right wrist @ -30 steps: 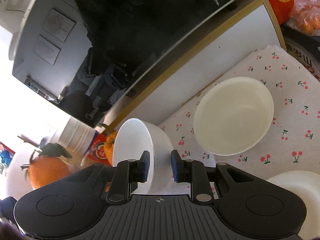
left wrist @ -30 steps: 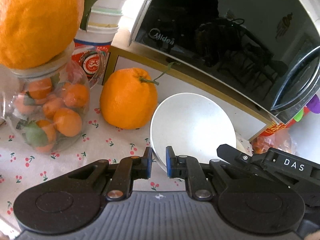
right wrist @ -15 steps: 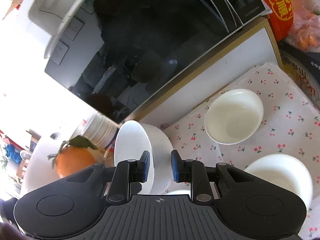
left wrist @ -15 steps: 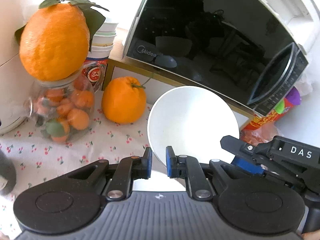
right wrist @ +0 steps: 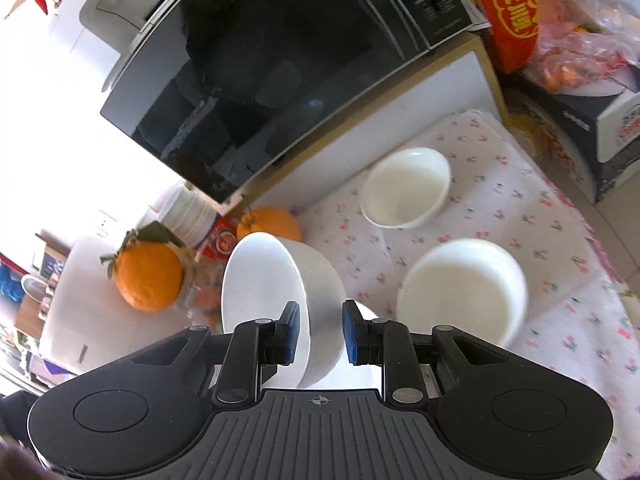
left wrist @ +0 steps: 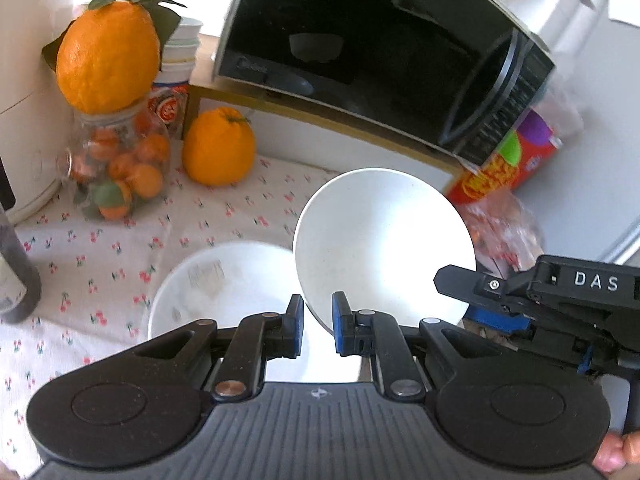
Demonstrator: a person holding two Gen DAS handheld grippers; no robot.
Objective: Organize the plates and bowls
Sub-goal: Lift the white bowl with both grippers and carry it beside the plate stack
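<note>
Both grippers pinch one white bowl (left wrist: pixel 380 240) by its rim: the left gripper (left wrist: pixel 318 330) at the near edge, the right gripper (right wrist: pixel 318 334) across the wall. The bowl hangs tilted. A wide bowl (left wrist: pixel 224 292) lies just below the left gripper, probably the nesting spot. The microwave (left wrist: pixel 380 52) stands close ahead, with open cloth (right wrist: pixel 560 300) right of the right gripper.

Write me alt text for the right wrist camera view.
The right gripper grips the rim of a tilted white bowl above a cherry-print tablecloth. Two more white bowls sit ahead, below a black microwave.
</note>
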